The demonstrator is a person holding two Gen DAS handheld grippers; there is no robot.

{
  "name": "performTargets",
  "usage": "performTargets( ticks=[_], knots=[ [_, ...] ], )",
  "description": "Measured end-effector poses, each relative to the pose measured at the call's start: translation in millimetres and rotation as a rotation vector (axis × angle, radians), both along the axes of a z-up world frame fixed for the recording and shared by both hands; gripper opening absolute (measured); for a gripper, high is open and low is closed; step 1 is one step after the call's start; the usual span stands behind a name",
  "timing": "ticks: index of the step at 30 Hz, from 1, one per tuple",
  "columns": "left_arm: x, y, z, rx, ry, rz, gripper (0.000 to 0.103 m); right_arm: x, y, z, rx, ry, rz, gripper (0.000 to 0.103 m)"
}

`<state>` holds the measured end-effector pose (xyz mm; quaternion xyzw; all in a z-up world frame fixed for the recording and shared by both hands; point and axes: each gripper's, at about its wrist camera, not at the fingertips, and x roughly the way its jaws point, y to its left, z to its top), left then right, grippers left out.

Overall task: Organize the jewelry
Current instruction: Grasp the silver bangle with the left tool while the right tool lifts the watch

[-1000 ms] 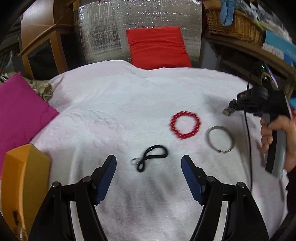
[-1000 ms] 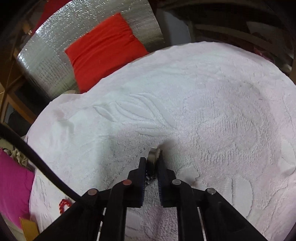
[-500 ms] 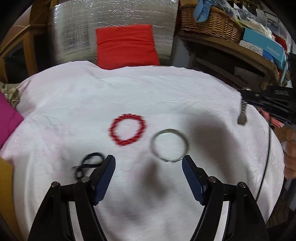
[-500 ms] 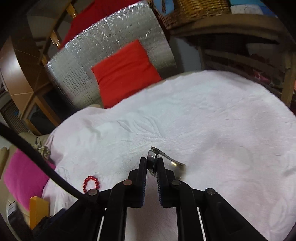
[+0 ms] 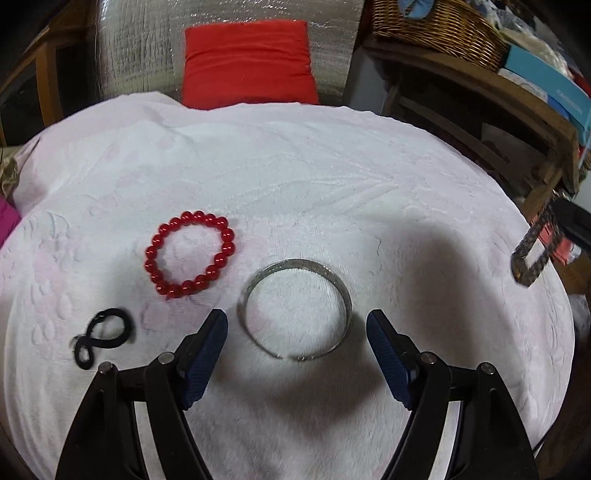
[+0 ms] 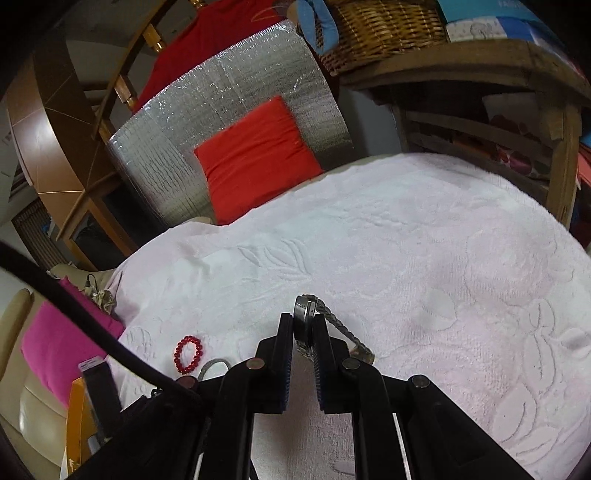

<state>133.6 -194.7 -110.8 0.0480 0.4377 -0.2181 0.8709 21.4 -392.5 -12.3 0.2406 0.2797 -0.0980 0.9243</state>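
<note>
A silver bangle [image 5: 294, 309] lies on the white towel [image 5: 295, 184] right in front of my open left gripper [image 5: 296, 332], between its blue fingers. A red bead bracelet [image 5: 190, 254] lies to its upper left, and a black looped band [image 5: 101, 338] at the far left. My right gripper [image 6: 303, 325] is shut on a metal wristwatch [image 6: 306, 321], held above the towel; the watch band hangs at the right edge of the left wrist view [image 5: 532, 254]. The red bracelet [image 6: 188, 354] and bangle [image 6: 212, 367] also show in the right wrist view.
A red cushion [image 5: 249, 62] leans on a silver foil panel [image 5: 147, 48] behind the towel. A wicker basket [image 5: 432, 29] sits on a wooden shelf at the back right. A pink cushion [image 6: 62, 343] and an orange box [image 6: 79, 421] are at the left.
My left gripper has swung right from the black band to stand at the silver bangle. My right gripper has lifted the watch off the towel and carried it higher.
</note>
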Motion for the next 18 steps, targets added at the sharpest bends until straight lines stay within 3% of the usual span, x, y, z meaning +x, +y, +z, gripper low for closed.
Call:
performTargets(
  ticks=[6, 9, 13, 18],
  knots=[
    [-1.6, -9.2, -0.4, 0.0, -0.025, 0.001, 0.078, 1.9, 2.5, -5.6, -0.008, 0.013, 0.032, 0.011],
    [-1.4, -9.8, -0.2, 0.03, -0.043, 0.002, 0.063, 0.6, 4.0, -5.5, -0.009, 0.008, 0.036, 0.011],
    [-0.6, 1.7, 6.4, -0.027, -0.016, 0.004, 0.063, 0.8, 7.6, -3.0, -0.01, -0.005, 0.043, 0.011],
    [-13.4, 18.1, 31.9, -0.041, -0.084, 0.001, 0.063, 4.0, 21.9, 2.8, -0.017, -0.026, 0.072, 0.011]
  ],
)
